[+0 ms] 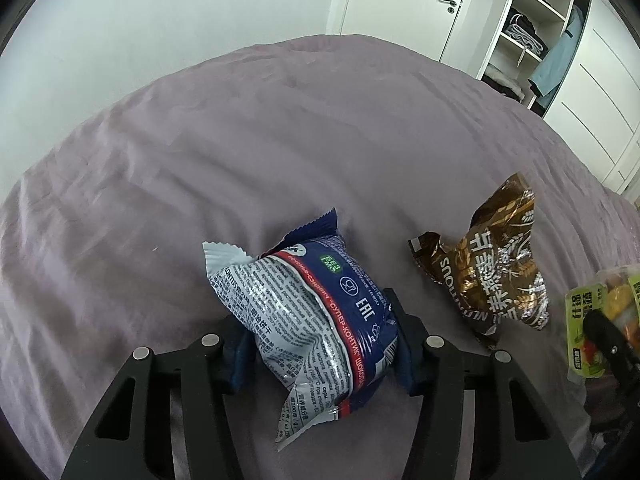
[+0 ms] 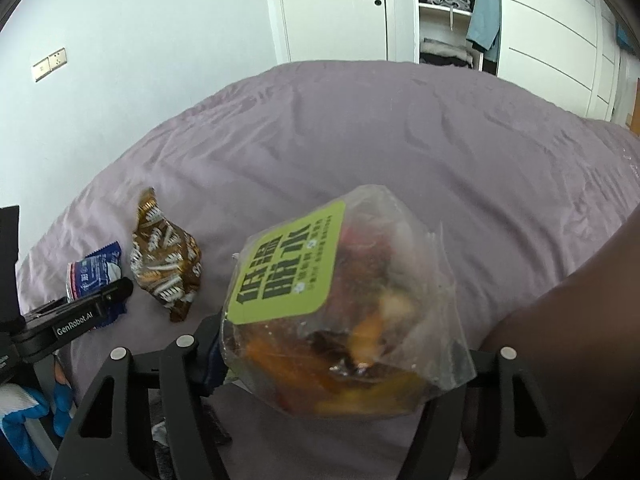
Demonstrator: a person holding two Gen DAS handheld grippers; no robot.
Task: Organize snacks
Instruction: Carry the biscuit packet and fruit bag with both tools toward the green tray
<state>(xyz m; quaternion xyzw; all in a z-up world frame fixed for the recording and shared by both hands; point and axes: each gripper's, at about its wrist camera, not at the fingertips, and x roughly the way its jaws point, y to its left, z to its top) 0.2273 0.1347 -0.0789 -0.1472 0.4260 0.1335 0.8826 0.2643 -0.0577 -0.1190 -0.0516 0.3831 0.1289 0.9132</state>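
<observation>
My left gripper (image 1: 320, 344) is shut on a blue and silver cookie packet (image 1: 312, 320), held low over the purple bed cover (image 1: 280, 152). That packet also shows in the right wrist view (image 2: 94, 276). A brown and gold snack bag (image 1: 496, 276) lies on the cover just to its right, also seen in the right wrist view (image 2: 166, 264). My right gripper (image 2: 340, 356) is shut on a clear bag with a green label (image 2: 340, 300), holding mixed dried fruit, lifted above the cover. It shows at the left wrist view's right edge (image 1: 600, 320).
The left gripper's black body (image 2: 76, 320) sits at the left of the right wrist view. A white wall, a door (image 1: 404, 4) and an open wardrobe with folded clothes (image 1: 528, 36) stand beyond the bed. A dark blurred shape (image 2: 580, 320) fills the lower right.
</observation>
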